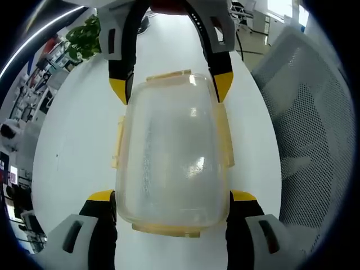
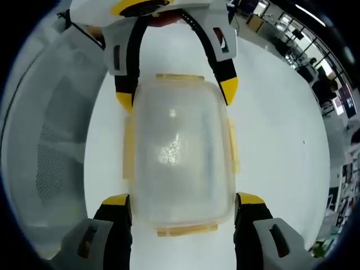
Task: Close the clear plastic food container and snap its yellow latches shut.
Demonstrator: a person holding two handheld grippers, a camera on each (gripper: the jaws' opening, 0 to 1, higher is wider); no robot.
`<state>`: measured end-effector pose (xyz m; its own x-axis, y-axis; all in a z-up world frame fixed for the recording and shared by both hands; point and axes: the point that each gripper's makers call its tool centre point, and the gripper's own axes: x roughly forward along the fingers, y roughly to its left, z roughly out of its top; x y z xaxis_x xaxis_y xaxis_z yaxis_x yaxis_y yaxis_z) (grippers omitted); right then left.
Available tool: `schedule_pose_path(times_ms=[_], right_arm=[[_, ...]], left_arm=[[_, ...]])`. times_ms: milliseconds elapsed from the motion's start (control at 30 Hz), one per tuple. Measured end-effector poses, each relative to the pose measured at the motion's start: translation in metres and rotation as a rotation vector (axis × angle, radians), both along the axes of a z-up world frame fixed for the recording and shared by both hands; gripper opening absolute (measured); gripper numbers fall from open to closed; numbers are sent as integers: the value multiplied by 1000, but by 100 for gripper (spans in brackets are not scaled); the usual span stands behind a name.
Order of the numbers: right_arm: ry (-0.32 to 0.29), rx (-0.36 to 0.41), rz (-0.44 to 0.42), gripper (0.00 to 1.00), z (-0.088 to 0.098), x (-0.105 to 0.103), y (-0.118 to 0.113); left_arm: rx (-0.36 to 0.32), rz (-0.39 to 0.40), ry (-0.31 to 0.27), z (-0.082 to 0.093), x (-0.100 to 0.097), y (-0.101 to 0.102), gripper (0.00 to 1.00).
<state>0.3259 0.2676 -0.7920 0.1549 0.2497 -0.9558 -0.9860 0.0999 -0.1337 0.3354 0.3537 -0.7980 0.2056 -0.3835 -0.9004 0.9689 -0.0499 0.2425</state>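
- The clear plastic food container point(image 1: 171, 163) sits at the centre of the left gripper view on a white worktop point(image 1: 79, 140), its lid already down over the body; it holds the centre of the right gripper view too point(image 2: 179, 157).
- Yellow latches point(image 1: 118, 143) show along all four edges of the container. The side ones stand out from the walls, so they look not yet snapped, though the frosted plastic makes that hard to confirm.
- The left tongs point(image 1: 171, 197) rise from the bottom of their frame, spread wide, with one yellow-tipped jaw at each side of the near end, apparently to steady it.
- The right tongs point(image 2: 183, 201) do the same at the opposite end, also spread wide; whether the jaws touch the walls cannot be told.
- Each pair of tongs appears at the top of the other's view, bracketing the container from both ends, probably so that it will not slide when the latches are pressed.
- A mesh-backed chair point(image 1: 315, 129) stands at the right of the left gripper view, and a green plant point(image 1: 84, 36) at its upper left.
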Motion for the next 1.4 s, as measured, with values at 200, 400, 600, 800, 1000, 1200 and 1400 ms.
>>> schedule_pose_path(times_ms=[200,400,600,800,1000,1200,1400], right_arm=[[-2,2,-4,74,1,1,12],[-3,-4,-4,75,0,2,19],[-2,-5,-6,75,0,5,23],[-2,11,-13,75,0,9,21],[-2,0,-8,75,0,18,20],[-2,6,-13,75,-1,27,19],[-3,9,-18,75,-1,34,17]], left_arm=[[6,0,-1,0,2,12,80],[9,2,-1,0,2,18,80],[12,1,0,0,4,22,80],[16,-6,-1,-1,9,21,80],[14,-2,0,-2,18,19,80],[8,-4,1,-2,27,18,80],[6,-9,0,-1,36,16,80]])
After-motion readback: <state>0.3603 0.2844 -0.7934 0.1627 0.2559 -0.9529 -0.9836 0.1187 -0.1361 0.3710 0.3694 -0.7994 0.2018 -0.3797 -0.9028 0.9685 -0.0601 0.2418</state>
